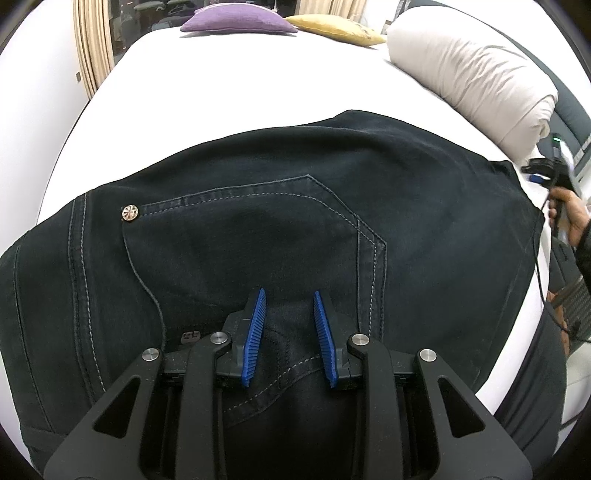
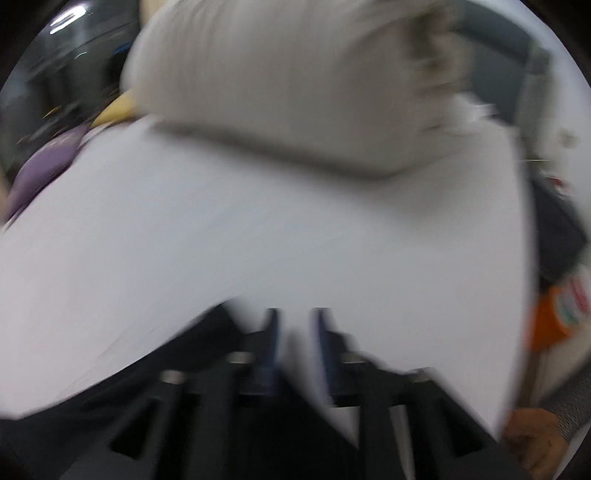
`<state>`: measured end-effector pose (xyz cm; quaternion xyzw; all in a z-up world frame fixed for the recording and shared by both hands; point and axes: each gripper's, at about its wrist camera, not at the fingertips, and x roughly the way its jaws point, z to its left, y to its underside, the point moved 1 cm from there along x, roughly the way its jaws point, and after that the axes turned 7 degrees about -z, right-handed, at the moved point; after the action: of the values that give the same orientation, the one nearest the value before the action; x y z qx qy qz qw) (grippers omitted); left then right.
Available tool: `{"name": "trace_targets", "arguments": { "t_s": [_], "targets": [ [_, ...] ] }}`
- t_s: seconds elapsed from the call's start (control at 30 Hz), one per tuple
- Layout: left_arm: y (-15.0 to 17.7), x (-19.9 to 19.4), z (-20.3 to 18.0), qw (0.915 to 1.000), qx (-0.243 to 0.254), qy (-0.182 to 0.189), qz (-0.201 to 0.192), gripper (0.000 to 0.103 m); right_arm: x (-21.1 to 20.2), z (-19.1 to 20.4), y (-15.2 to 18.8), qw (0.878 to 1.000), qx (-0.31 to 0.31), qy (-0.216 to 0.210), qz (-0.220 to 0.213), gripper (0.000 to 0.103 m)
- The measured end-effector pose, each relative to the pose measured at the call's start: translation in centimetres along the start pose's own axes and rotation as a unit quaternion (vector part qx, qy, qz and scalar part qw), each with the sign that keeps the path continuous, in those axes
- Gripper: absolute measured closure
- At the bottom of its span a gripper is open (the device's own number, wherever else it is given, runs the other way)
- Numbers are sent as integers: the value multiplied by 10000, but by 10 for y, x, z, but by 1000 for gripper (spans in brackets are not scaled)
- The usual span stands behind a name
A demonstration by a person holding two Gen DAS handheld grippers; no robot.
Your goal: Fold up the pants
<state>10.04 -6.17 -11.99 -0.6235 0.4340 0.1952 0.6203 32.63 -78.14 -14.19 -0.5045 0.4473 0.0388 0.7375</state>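
Note:
Dark navy jeans [image 1: 280, 229] lie folded on the white bed [image 1: 229, 85], back pocket and a metal rivet [image 1: 130, 213] facing up. My left gripper [image 1: 289, 301] is open, its blue pads just over the waistband area with nothing gripped. In the blurred right wrist view my right gripper [image 2: 295, 317] is open and empty above the white sheet [image 2: 258, 221], with a dark edge of the jeans [image 2: 207, 332] at its lower left. The right gripper also shows in the left wrist view [image 1: 550, 173], held in a hand past the jeans' right end.
A beige rolled duvet [image 1: 469, 74] lies along the bed's right side and shows in the right wrist view [image 2: 295, 85]. A purple cushion [image 1: 236, 20] and a yellow cushion [image 1: 336, 29] sit at the far end. A curtain [image 1: 92, 48] hangs at the far left.

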Motion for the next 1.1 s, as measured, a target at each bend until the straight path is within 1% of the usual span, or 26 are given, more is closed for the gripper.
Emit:
{"name": "trace_targets", "arguments": {
  "t_s": [0.07, 0.1, 0.13, 0.17, 0.2, 0.27, 0.3, 0.33, 0.37, 0.4, 0.43, 0.47, 0.5, 0.57, 0.6, 0.63, 0.67, 0.7, 0.73, 0.77, 0.8, 0.87, 0.9, 0.97, 1.0, 1.1],
  "targets": [
    [0, 0, 1, 10000, -9, -9, -15, 77, -35, -2, 15, 9975, -72, -696, 54, 57],
    [0, -1, 1, 10000, -10, -20, -20, 77, -45, 15, 26, 9908, -231, -1314, 249, 56],
    [0, -1, 1, 10000, -18, -34, -21, 77, -66, 20, 49, 9831, -329, -1755, 410, 55],
    [0, -1, 0, 10000, -32, -46, -13, 77, -79, 34, 66, 9730, -422, -2195, 568, 54],
    [1, -3, 0, 10000, -38, -50, -2, 77, -88, 53, 85, 9551, -537, -2806, 788, 50],
    [1, -4, -1, 10000, -59, -59, 25, 77, -98, 75, 116, 9322, -671, -3378, 1109, 43],
    [2, -5, -1, 10000, -44, -64, 36, 77, -96, 88, 134, 9229, -773, -3539, 1306, 41],
    [2, -5, -2, 10000, -33, -66, 45, 77, -90, 101, 148, 9226, -878, -3467, 1446, 41],
    [3, -7, -2, 10000, -30, -48, 55, 77, -81, 99, 154, 9257, -910, -3367, 1463, 42],
    [4, -8, -1, 10000, -35, -30, 60, 77, -73, 92, 154, 9288, -817, -3348, 1363, 55],
    [4, -9, -1, 10000, -40, -11, 69, 77, -61, 81, 146, 9334, -589, -3279, 1333, 74],
    [4, -11, 1, 10000, -54, 13, 75, 77, -51, 65, 140, 9412, -289, -3062, 1400, 83],
    [6, -12, 2, 9999, -83, 49, 73, 77, -41, 42, 134, 9530, 32, -2655, 1458, 101],
    [8, -15, 4, 9998, -152, 105, 57, 77, -34, 1, 116, 9813, 320, -1347, 1336, 103],
    [10, -17, 5, 9998, -178, 115, 45, 77, -39, -12, 108, 9883, 295, -788, 1270, 101],
    [12, -18, 5, 9997, -189, 116, 35, 77, -42, -18, 98, 9895, 337, -641, 1251, 82],
    [14, -20, 5, 9997, -192, 115, 20, 77, -56, -21, 95, 9871, 521, -894, 1221, 73],
    [14, -21, 6, 9998, -189, 116, 10, 77, -71, -18, 97, 9779, 787, -1510, 1215, 55],
    [15, -21, 5, 9998, -181, 117, 2, 77, -86, -13, 104, 9627, 999, -2166, 1279, 45],
    [15, -22, 5, 9998, -182, 118, -3, 77, -104, 1, 118, 9420, 1129, -2819, 1427, 42],
    [16, -23, 5, 9997, -196, 117, 3, 77, -125, -3, 128, 9297, 1115, -3149, 1550, 37],
    [17, -25, 5, 9997, -222, 109, 23, 77, -147, 27, 157, 8974, 1132, -3816, 1904, 37],
    [17, -26, 6, 9997, -221, 107, 28, 77, -150, 45, 175, 8778, 1265, -4085, 2157, 37],
    [18, -26, 5, 9997, -202, 111, 32, 77, -150, 75, 208, 8428, 1590, -4362, 2725, 37],
    [18, -26, 5, 9997, -193, 124, 34, 77, -147, 86, 219, 8315, 1697, -4433, 2888, 37],
    [20, -29, 10, 9995, -240, 218, 24, 77, -135, 101, 239, 8230, 1891, -4327, 3155, 37]
  ]
}}
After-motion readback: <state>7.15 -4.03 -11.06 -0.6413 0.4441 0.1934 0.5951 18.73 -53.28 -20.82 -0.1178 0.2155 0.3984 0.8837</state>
